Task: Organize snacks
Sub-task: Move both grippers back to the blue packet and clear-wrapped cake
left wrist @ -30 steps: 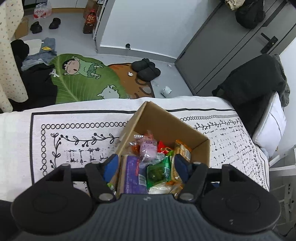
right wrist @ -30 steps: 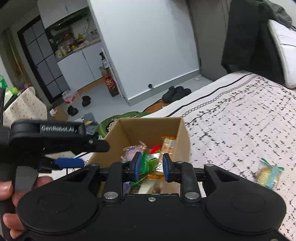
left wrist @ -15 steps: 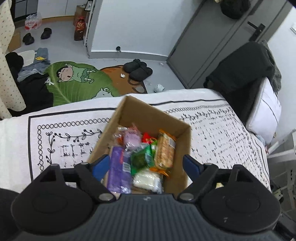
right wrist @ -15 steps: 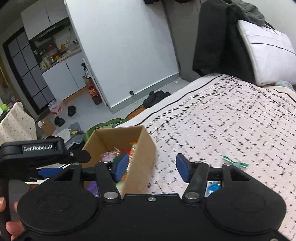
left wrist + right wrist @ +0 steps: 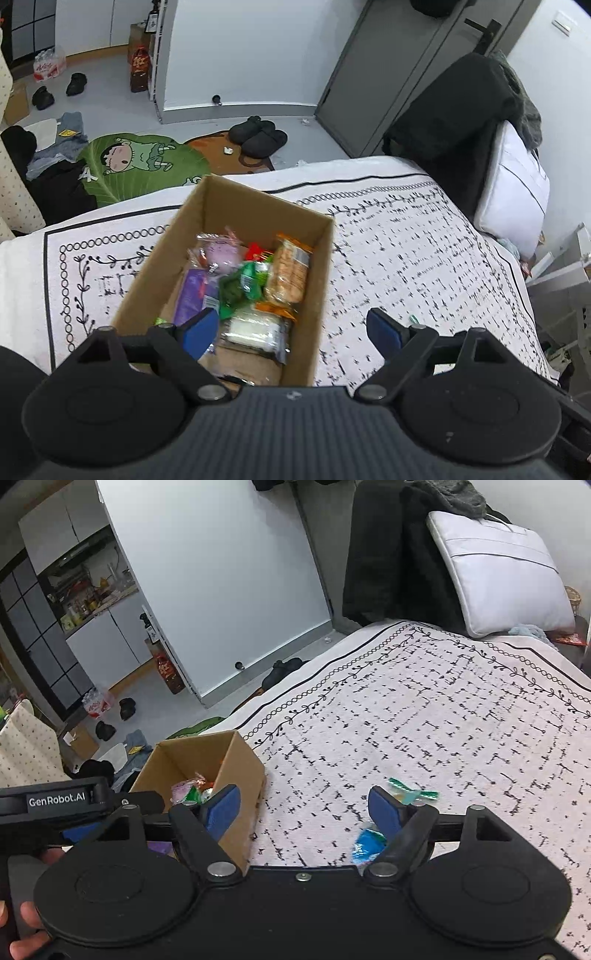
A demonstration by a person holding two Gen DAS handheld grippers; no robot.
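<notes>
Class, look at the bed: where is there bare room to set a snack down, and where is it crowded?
Free: the bedspread between the box and the pillow. Also the strip left of the box, toward the bed's edge. Crowded: inside the box, and by the right gripper, where a green packet and a blue packet lie.

We see an open cardboard box mid-frame, holding mixed snack packets, with two loose packets lower right.
</notes>
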